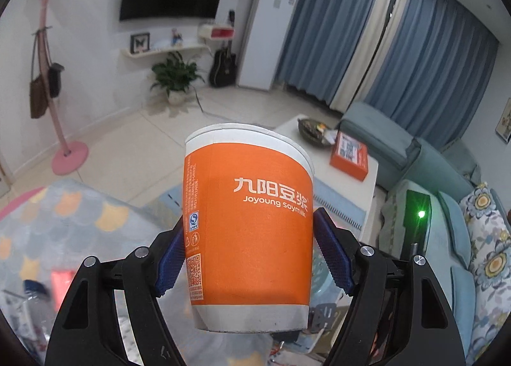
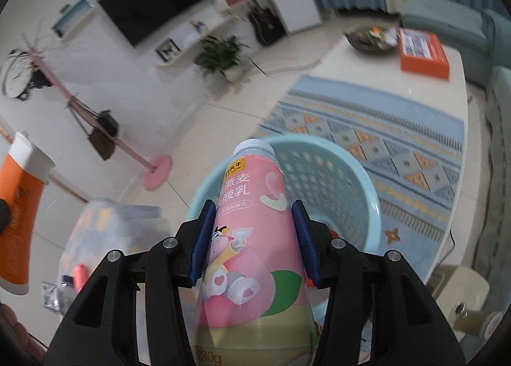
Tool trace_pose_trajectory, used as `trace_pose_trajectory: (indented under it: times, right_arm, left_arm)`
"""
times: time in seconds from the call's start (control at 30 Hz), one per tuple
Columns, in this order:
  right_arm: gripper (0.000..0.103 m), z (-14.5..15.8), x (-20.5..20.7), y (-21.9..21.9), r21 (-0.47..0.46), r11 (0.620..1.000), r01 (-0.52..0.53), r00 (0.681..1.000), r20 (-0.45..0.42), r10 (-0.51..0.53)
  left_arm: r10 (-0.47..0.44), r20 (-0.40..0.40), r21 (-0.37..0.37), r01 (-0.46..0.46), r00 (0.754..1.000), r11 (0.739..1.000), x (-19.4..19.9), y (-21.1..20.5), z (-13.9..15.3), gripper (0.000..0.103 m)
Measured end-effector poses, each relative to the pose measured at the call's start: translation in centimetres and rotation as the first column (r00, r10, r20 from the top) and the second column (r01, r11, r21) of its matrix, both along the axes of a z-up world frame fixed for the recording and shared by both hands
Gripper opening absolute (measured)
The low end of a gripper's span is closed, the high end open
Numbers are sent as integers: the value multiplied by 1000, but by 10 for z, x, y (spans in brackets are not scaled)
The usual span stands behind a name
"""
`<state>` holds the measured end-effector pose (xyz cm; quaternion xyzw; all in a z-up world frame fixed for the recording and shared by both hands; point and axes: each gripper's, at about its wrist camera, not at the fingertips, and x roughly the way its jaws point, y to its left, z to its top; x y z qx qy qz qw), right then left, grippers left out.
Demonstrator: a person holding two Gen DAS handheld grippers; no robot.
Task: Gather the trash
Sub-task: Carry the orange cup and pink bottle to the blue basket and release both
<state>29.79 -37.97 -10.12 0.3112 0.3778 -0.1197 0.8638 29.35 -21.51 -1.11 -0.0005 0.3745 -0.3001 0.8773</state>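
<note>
My left gripper (image 1: 249, 238) is shut on an orange and white paper soymilk cup (image 1: 247, 225), held upright between the blue pads (image 1: 171, 265). The same orange cup (image 2: 19, 219) shows at the left edge of the right wrist view. My right gripper (image 2: 252, 232) is shut on a pink yogurt drink bottle (image 2: 252, 238) with a white cap. Just beyond and below the bottle stands a light blue perforated plastic basket (image 2: 335, 184) on the floor, its mouth open upward.
A white coffee table (image 2: 399, 91) carries an orange box (image 2: 421, 53) and a dark bowl (image 2: 370, 38). A patterned rug (image 2: 377, 148) lies beside the basket. A pink coat stand (image 1: 68, 155), a potted plant (image 1: 175, 78) and a teal sofa (image 1: 415, 155) stand further off. A patterned cloth (image 1: 64, 232) with small litter lies at lower left.
</note>
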Motion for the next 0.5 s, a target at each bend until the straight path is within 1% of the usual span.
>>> trace_pose_trajectory:
  times: [0.1,0.2,0.3,0.5]
  right_arm:
    - [46,-26,6,-9,26,999,22,998,-59,-20]
    - [46,-38,6,-18,26,999,36,997,-75,-34]
    - [46,-43,6,-22,8,999,32,996,-87,-31]
    - [46,-42,-3,-25,17,999,32,996,-86,-30]
  left_arm:
    - [-13,-34,37,14,999,999,13,-19,-21,73]
    - [-13,-62,69,18,998,997,24,-33,-40,74]
    - [-30,-75,83,36,997,996,28,-44,-53,74]
    - [-51,-97,93,60,994,994,23,-49,-62,78]
